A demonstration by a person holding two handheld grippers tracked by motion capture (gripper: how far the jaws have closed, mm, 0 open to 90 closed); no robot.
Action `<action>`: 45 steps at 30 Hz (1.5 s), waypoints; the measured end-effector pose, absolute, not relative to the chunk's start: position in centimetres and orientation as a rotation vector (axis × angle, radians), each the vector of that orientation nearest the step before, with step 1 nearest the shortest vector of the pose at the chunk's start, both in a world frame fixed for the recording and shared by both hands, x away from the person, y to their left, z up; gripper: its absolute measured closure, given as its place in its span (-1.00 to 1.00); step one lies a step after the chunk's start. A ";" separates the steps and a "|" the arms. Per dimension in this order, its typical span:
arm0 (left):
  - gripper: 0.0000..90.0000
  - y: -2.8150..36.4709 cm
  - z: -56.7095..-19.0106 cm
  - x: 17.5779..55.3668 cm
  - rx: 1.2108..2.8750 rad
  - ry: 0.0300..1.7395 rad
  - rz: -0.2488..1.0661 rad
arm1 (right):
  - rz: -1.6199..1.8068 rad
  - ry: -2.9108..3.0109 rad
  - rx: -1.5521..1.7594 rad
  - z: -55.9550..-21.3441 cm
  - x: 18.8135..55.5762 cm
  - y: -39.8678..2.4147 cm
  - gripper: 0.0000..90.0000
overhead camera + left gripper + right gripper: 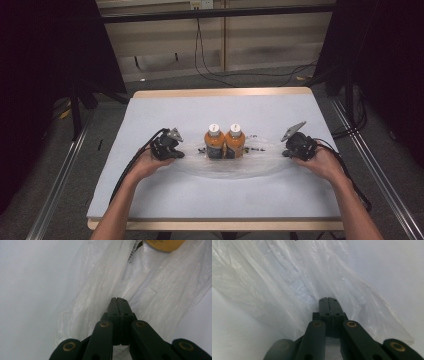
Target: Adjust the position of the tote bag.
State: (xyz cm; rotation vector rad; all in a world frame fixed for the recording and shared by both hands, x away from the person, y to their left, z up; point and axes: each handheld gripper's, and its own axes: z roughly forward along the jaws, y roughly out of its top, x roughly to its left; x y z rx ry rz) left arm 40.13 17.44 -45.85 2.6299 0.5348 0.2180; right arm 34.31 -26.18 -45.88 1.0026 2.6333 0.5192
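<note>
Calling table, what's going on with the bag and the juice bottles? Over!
Left hand-held gripper and right hand-held gripper both shut on the clear plastic bag. Two orange bottles upright inside, touching. Nothing in the way.

I see a clear plastic bag lying crumpled and stretched flat across the middle of the desk, its thin film creased in long folds. Two orange bottles with white caps stand upright side by side, touching, at its centre, seemingly inside the bag's film.
</note>
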 end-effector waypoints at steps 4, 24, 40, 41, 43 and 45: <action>1.00 19.0 -46.2 40.5 2.548 0.590 0.144 | 0.534 2.654 0.974 -45.9 34.4 -25.6 1.00; 1.00 20.5 -46.0 40.6 2.497 0.623 0.120 | 0.571 2.600 0.970 -46.1 34.2 -26.4 1.00; 0.86 19.2 -43.1 38.8 2.318 0.508 0.088 | 0.909 2.547 0.919 -43.2 33.6 -25.4 1.00; 0.85 19.2 -43.0 38.7 2.304 0.508 0.093 | 0.918 2.542 0.919 -43.1 33.6 -25.4 1.00; 0.82 19.4 -42.7 38.7 2.289 0.511 0.092 | 0.943 2.535 0.922 -42.9 33.6 -25.5 1.00; 0.77 19.5 -42.5 38.6 2.254 0.509 0.082 | 0.958 2.518 0.931 -42.8 33.6 -25.6 1.00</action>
